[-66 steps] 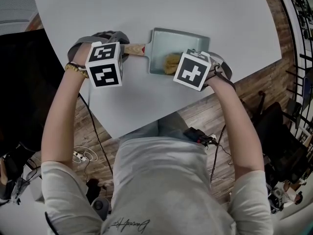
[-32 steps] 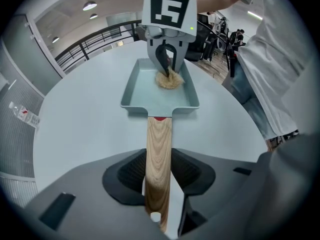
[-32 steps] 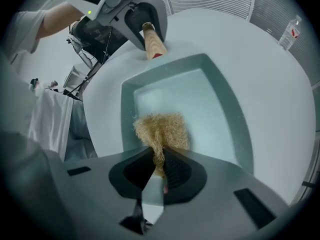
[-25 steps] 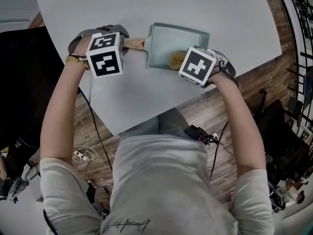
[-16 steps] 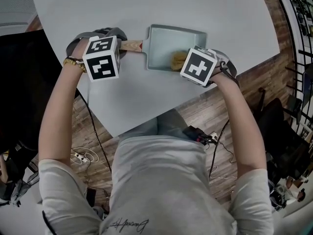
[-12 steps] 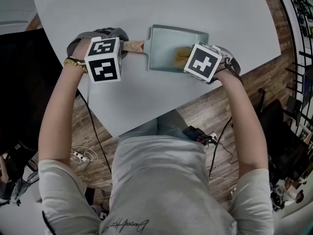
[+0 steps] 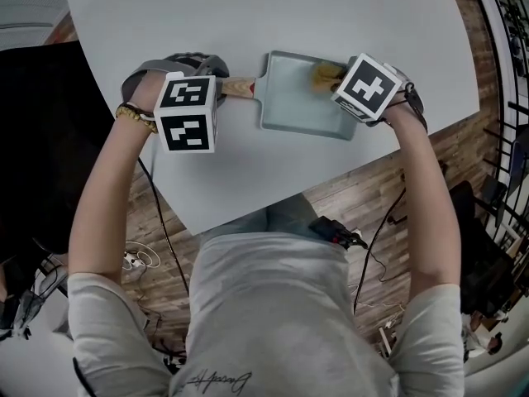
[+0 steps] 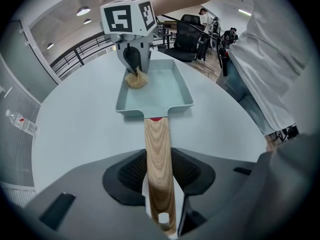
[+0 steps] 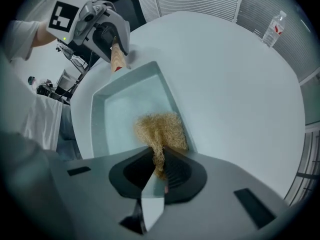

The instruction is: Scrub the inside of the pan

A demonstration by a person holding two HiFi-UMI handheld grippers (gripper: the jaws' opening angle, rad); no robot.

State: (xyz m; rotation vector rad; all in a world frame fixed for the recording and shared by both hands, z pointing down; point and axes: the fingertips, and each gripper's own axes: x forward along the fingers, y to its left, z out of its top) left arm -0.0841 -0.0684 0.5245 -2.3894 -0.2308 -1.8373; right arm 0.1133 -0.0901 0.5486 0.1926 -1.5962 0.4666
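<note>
A pale green rectangular pan lies on the round white table, its wooden handle pointing to the left. My left gripper is shut on that handle, which runs between its jaws in the left gripper view. My right gripper points down into the pan's far right corner. It is shut on a golden fibrous scrubber, whose tuft spreads on the pan floor against the side wall. The left gripper view shows the scrubber under the right gripper.
A plastic water bottle stands far across the table and also shows in the left gripper view. The table's near edge runs just below the pan, with wooden floor and cables beyond it. Office chairs stand behind.
My right gripper has carried the scrubber from the pan's near side across to its far right corner. The left gripper has kept still on the handle.
</note>
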